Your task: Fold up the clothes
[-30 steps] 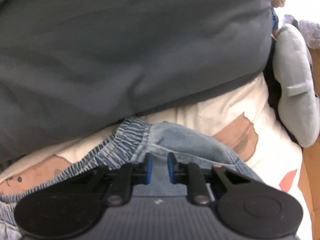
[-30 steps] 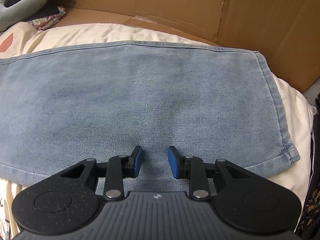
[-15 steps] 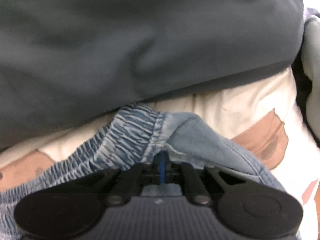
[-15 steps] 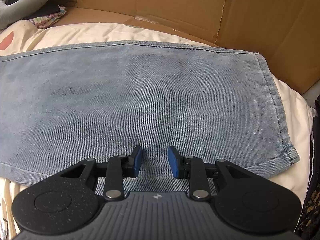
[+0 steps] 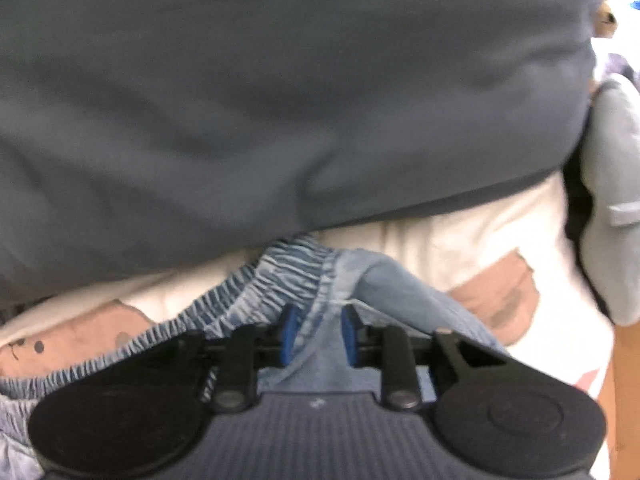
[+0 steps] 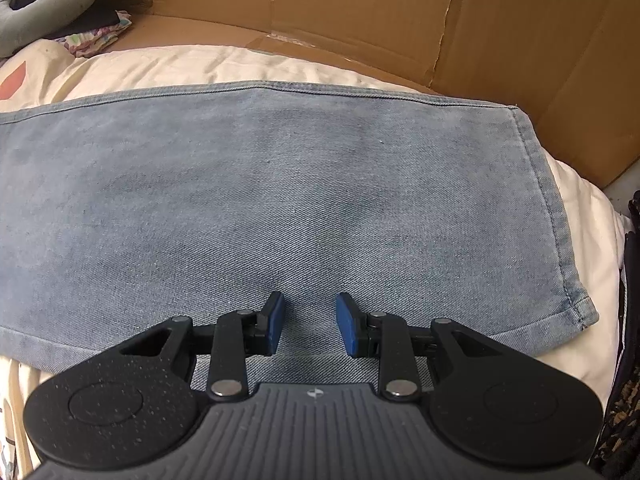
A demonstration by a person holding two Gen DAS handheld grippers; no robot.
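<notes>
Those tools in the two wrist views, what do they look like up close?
They match. The left tool and the right tool each have two blue pads on black hinged links with silver pivot pins. Behind sit two round black discs beside a ribbed dark grey body with a small white mark. No cables or sleeves show.

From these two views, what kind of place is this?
Probably a bedroom at home: jeans lie on a cream printed quilt, a grey neck pillow beside it, cardboard standing behind.
</notes>
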